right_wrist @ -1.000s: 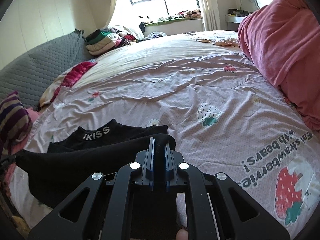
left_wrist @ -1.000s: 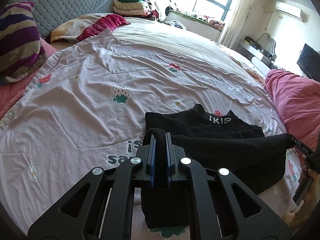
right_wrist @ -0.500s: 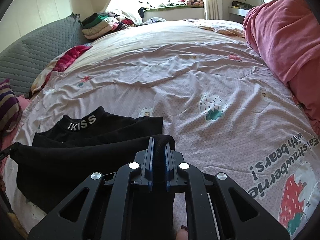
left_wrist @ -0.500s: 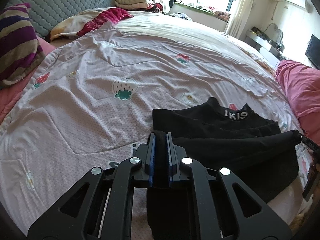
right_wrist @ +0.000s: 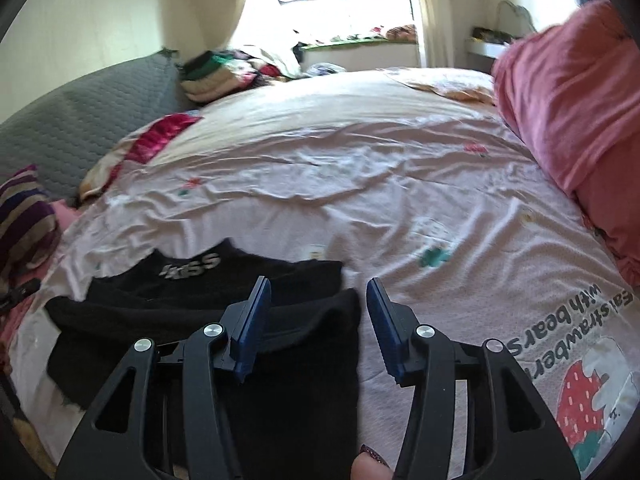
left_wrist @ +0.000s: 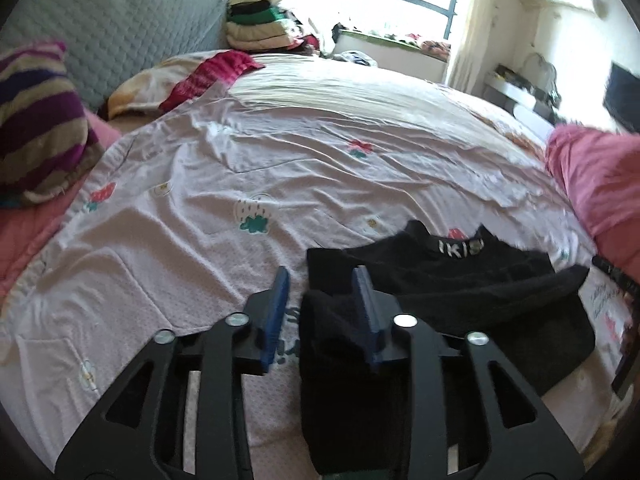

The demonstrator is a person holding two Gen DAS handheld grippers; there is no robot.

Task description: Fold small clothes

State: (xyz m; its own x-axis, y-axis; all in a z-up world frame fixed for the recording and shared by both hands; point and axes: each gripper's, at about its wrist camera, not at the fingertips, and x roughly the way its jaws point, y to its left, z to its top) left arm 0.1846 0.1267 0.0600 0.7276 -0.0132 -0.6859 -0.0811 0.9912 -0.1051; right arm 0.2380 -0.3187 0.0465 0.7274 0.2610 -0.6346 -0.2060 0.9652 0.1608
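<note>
A black garment [left_wrist: 460, 292] with white letters on its waistband lies on the pink strawberry-print bedspread [left_wrist: 248, 168], its near half folded up over the far half. My left gripper [left_wrist: 320, 300] is open, its jaws astride the fold's left corner. In the right wrist view the garment [right_wrist: 240, 320] lies low and left. My right gripper [right_wrist: 320, 312] is open around the fold's right corner. Neither gripper holds the cloth.
A striped cushion [left_wrist: 36, 128] and grey quilted headboard [left_wrist: 120, 36] are at the left. A pink duvet [right_wrist: 572, 92] is heaped at the right. Folded clothes [left_wrist: 260, 28] are stacked at the far side by the window. A thumb [right_wrist: 370, 462] shows at the bottom.
Both grippers have opened and let go of the folded edge, which now rests on the garment. Both views have tilted up a little.
</note>
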